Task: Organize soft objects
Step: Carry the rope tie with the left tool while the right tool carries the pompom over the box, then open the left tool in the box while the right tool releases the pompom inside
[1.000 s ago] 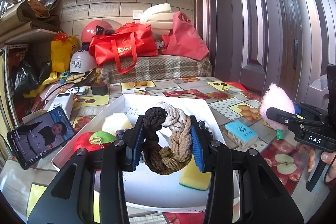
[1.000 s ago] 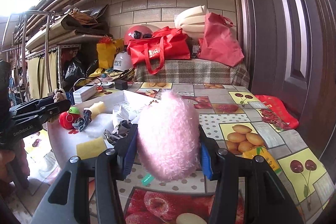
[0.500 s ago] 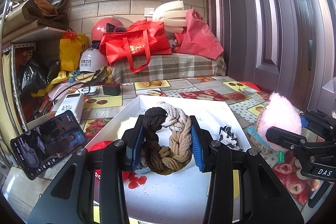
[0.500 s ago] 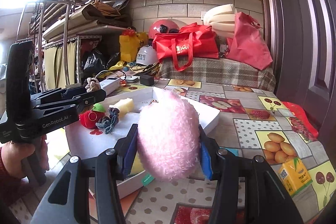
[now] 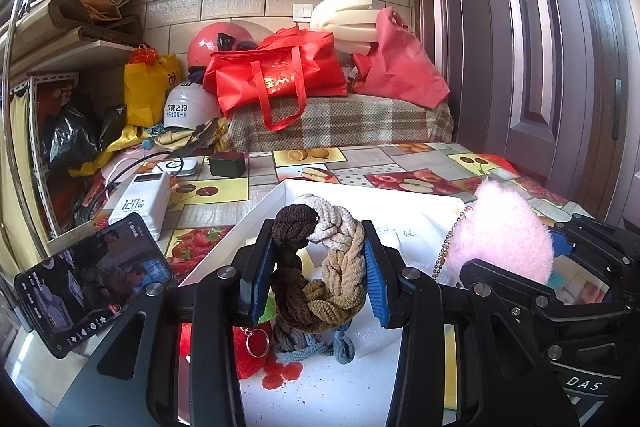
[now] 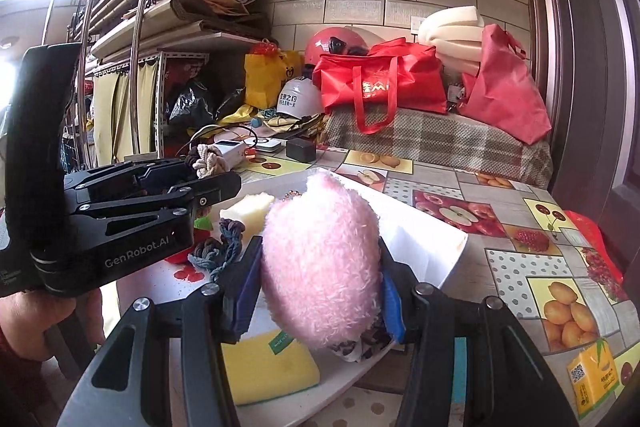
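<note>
A: Right, left gripper (image 5: 316, 277) first: clamped on a braided brown-and-beige hair tie (image 5: 320, 267), blue pads pressing both sides, held above the near-left part of the white tray (image 5: 400, 195).

B: Noted. Right gripper (image 6: 316, 291): closed around a pink plush pouch (image 6: 320, 263), squeezed between the pads, hanging over the tray's near-right edge. Bead chain (image 5: 450, 247) dangling off its side.

A: Risks? Could snag that chain on the other gripper, given how close together both tools sit. Could also drop the hair tie onto the pile below rather than a free spot.

B: Agreed. Below: blue-grey knotted hair tie (image 6: 218, 251), red plush keychain (image 5: 252, 345), pale foam block (image 6: 248, 209) farther in, yellow sponge (image 6: 268, 367) at the tray's near edge. Crowded on the left side; bare white toward the far right corner.

A: Plush likely to spring back on release and roll off the edge, too.

B: Underneath, fruit-print tablecloth (image 6: 460, 215). Power bank (image 5: 140, 205) and propped phone (image 5: 92, 283) off the tray's left edge, yellow carton (image 6: 592, 375) near the right corner. Beyond: brick wall, red tote bags (image 5: 276, 75) on a plaid-covered bench, helmets, dark door (image 5: 560, 47) on the right.
</note>
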Motion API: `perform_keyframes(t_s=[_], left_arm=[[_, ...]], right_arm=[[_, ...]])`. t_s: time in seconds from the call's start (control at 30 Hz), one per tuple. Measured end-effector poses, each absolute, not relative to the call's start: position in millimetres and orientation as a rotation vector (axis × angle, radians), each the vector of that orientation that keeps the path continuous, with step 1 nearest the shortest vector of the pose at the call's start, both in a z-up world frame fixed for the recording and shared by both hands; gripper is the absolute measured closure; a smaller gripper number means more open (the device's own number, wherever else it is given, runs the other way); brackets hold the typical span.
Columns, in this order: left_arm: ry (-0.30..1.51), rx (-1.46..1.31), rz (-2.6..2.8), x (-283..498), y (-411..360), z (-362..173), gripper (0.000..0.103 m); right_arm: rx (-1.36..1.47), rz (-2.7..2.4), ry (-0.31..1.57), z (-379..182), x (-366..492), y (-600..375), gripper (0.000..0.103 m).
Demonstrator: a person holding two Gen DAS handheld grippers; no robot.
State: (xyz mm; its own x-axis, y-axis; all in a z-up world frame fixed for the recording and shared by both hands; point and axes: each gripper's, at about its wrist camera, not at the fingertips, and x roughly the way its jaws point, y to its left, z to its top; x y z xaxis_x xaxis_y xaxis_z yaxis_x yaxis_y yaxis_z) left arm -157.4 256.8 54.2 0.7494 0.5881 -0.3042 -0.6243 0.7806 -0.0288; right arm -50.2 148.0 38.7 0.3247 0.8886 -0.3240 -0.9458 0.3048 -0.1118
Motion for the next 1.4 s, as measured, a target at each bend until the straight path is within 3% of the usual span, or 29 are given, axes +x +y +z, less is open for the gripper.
perform_keyframes(t_s=[1.0, 1.2, 1.33, 1.4], left_arm=[[0.328, -0.149, 0.686, -152, 272, 51, 0.063], [0.339, -0.126, 0.69, -149, 268, 51, 0.059], [0.301, -0.133, 0.774, -157, 268, 53, 0.034], [0.286, -0.126, 0.791, -160, 267, 53, 0.022]], right_arm=[[-0.286, 1.158, 0.315, 37, -19, 186, 0.049], [-0.301, 1.15, 0.299, 37, -20, 187, 0.047], [-0.248, 1.1, 0.332, 37, -8, 183, 0.022], [-0.224, 1.099, 0.342, 38, -4, 180, 0.02]])
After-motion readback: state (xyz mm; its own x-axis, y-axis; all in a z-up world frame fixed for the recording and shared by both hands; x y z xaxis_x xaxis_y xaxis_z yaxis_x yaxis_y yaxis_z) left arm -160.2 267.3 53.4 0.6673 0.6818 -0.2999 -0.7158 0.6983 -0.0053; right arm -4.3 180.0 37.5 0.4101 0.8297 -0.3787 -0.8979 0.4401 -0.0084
